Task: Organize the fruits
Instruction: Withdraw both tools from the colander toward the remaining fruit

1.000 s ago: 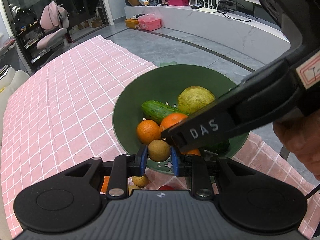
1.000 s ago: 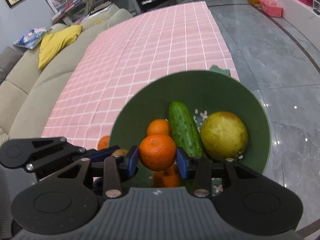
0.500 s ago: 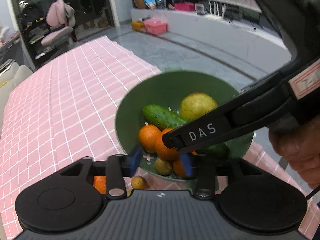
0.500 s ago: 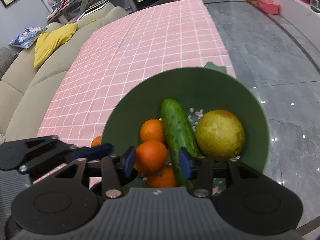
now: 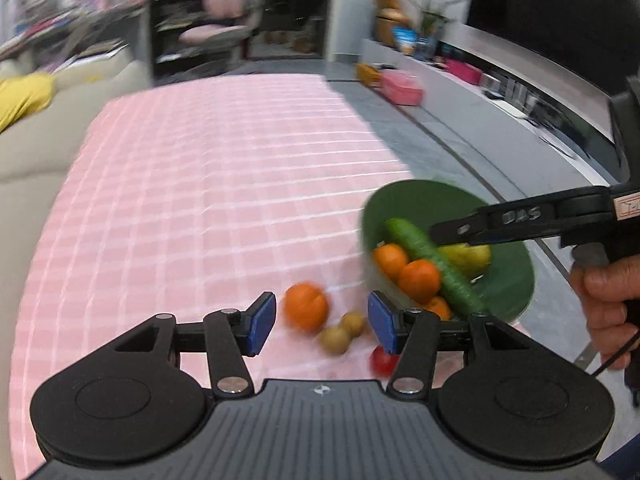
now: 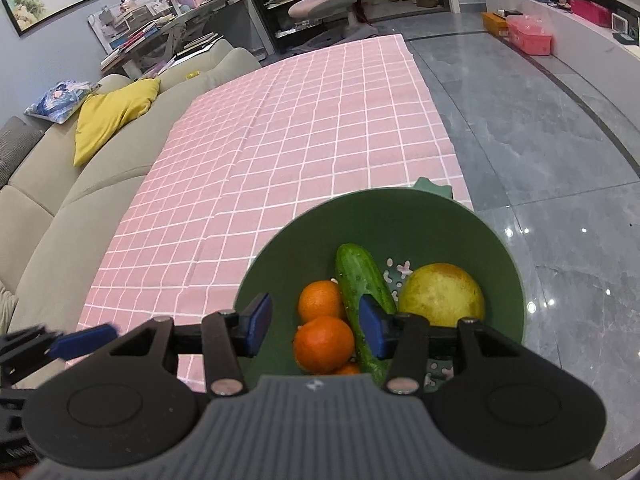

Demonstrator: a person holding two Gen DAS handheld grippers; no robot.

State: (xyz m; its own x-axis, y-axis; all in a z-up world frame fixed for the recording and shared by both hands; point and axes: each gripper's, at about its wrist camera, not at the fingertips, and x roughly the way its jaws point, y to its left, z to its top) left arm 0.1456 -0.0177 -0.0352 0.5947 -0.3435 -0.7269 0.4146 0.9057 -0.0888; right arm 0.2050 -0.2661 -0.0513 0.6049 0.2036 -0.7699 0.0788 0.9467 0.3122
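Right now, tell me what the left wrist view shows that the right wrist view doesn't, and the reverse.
Only the left wrist view shows the fruit still lying on the tablecloth: a loose orange, two small brown fruits and a red fruit. It also shows the hand holding the right gripper.

Only the right wrist view shows the sofa clearly.

Both show the green bowl holding oranges, a cucumber and a yellow fruit. Both grippers, including the left gripper, are open.

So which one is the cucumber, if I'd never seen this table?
Find the pink checked cloth, then the green bowl at its near right corner. Inside, the cucumber lies between the oranges on its left and a big yellow-green round fruit on its right. It is the only long, dark green thing there; everything beside it is round.
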